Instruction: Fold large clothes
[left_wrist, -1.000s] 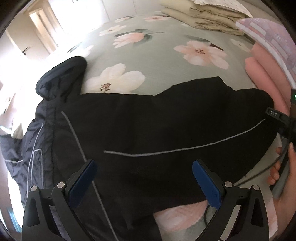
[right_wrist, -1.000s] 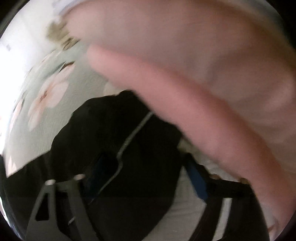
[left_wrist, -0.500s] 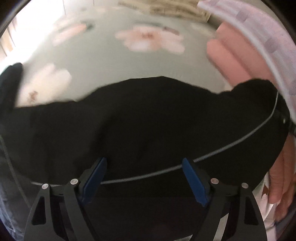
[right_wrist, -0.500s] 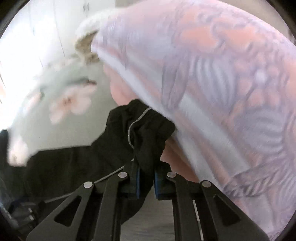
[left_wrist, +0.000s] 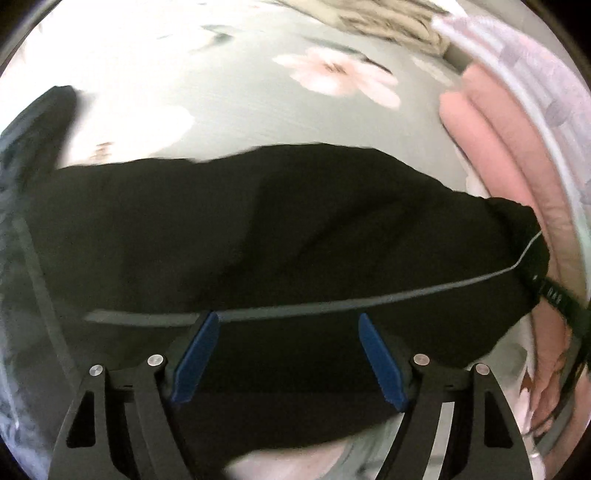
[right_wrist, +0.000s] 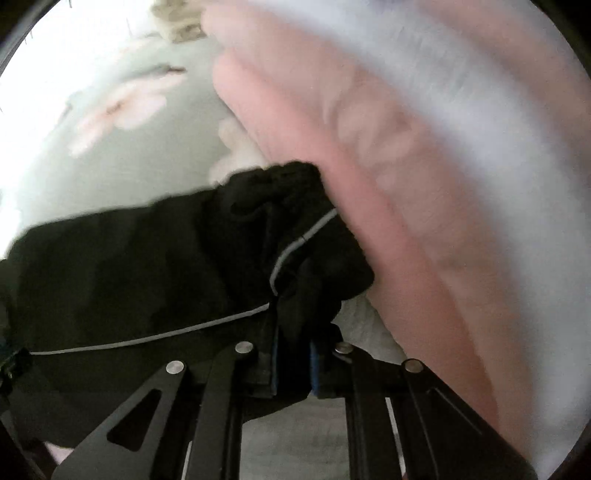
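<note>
While right claw (right_wrist: 293, 363) pinches black garment (right_wrist: 122, 266) end, left claw (left_wrist: 286, 356) spread above it

Left gripper (left_wrist: 286, 356): black angular frame with triangular cut-outs; two flat blue pads (left_wrist: 380, 363) on the finger ends; round silver screws (left_wrist: 155, 359) at the linkage joints, two per side.

Right gripper (right_wrist: 292, 363): same black frame, elongated cut-outs in the outer links, four silver screws (right_wrist: 244, 347) across the joints; blue pads show only as thin edges. In the left wrist view, a black part with small pale lettering at the far right.
</note>
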